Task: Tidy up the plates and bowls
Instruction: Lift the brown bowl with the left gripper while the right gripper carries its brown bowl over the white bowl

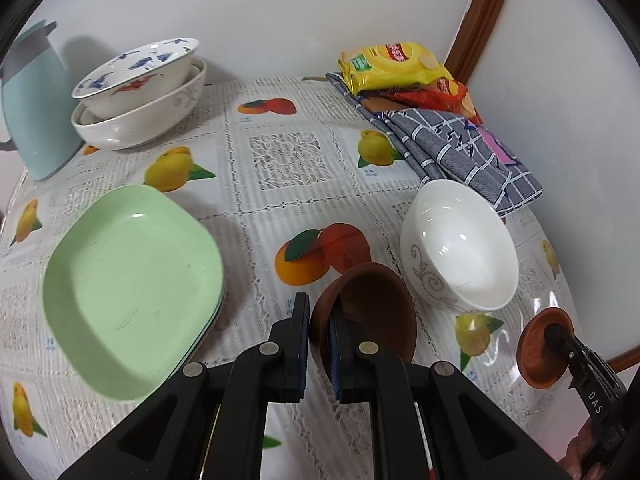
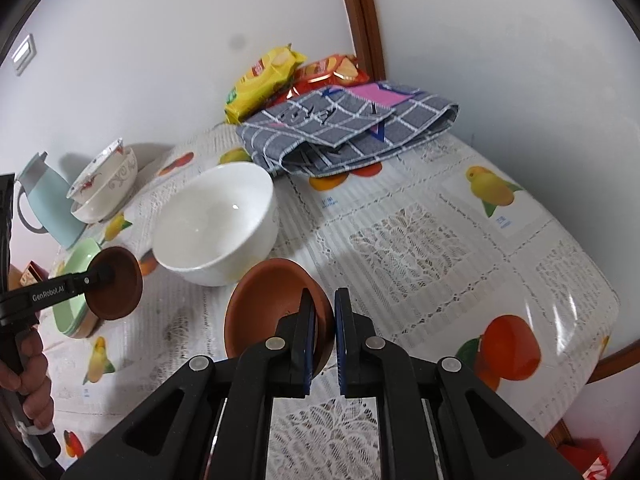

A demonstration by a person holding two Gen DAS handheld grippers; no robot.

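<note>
Left wrist view: the left gripper point(image 1: 320, 332) is clamped on the rim of a dark brown bowl point(image 1: 372, 312), one finger outside the wall and one inside, and the bowl is tilted with its opening facing away from the camera, above the fruit-print tablecloth point(image 1: 280, 160). A white bowl point(image 1: 460, 248) with a grey scroll pattern lies tipped on its side just beside the dark brown bowl, to its right. A stack of green plates point(image 1: 132, 288) sits at the left. At the far left corner a blue-patterned bowl point(image 1: 140, 72) is nested in a wider white bowl, next to a pale blue jug point(image 1: 36, 100). A grey checked cloth point(image 1: 452, 148) and yellow and red snack packets point(image 1: 396, 64) lie at the far right. At the right edge the right gripper point(image 1: 554, 334) holds a lighter brown bowl point(image 1: 544, 352). Right wrist view: the right gripper point(image 2: 325, 332) is closed on the rim of the lighter brown bowl point(image 2: 272, 304), one finger inside and one outside, with the bowl tilted. The white bowl point(image 2: 216, 220) stands just behind it. At the left, the left gripper point(image 2: 106, 274) holds the dark brown bowl point(image 2: 116, 284) in front of the green plates point(image 2: 76, 272), and a hand point(image 2: 32, 376) grips its handle. The checked cloth point(image 2: 348, 128) and snack packets point(image 2: 264, 76) lie at the far side of the table.
</note>
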